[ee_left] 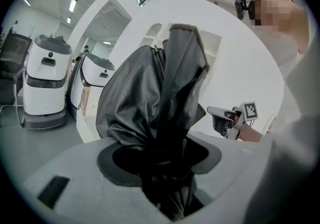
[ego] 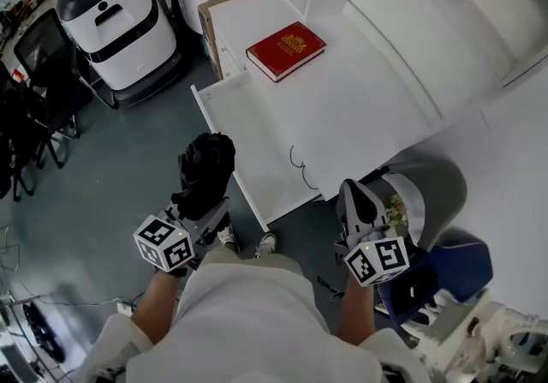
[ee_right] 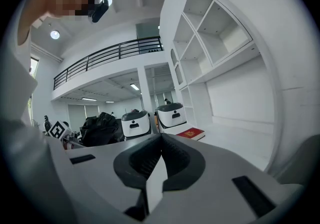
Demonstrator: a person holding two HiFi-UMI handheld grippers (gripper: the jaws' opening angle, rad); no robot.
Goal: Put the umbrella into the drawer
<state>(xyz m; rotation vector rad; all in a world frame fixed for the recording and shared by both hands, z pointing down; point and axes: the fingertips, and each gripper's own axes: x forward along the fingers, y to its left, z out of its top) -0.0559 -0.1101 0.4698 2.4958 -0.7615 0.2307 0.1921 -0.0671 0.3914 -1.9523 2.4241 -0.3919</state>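
My left gripper (ego: pixel 199 201) is shut on a folded black umbrella (ego: pixel 205 165), held just left of the front corner of the open white drawer (ego: pixel 248 120). In the left gripper view the umbrella's crumpled fabric (ee_left: pixel 155 92) stands up out of the closed jaws (ee_left: pixel 160 163). My right gripper (ego: pixel 358 201) hangs in front of the desk, to the right of the drawer. Its tips meet with nothing between them (ee_right: pixel 161 140). From the right gripper view the umbrella (ee_right: pixel 100 128) shows off to the left.
A red book (ego: pixel 286 49) lies on the white desk top behind the drawer. A thin black cord (ego: pixel 300 165) lies near the drawer's right edge. Two white machines (ego: pixel 111 13) and black chairs (ego: pixel 34 73) stand to the left, a grey bin (ego: pixel 432 188) to the right.
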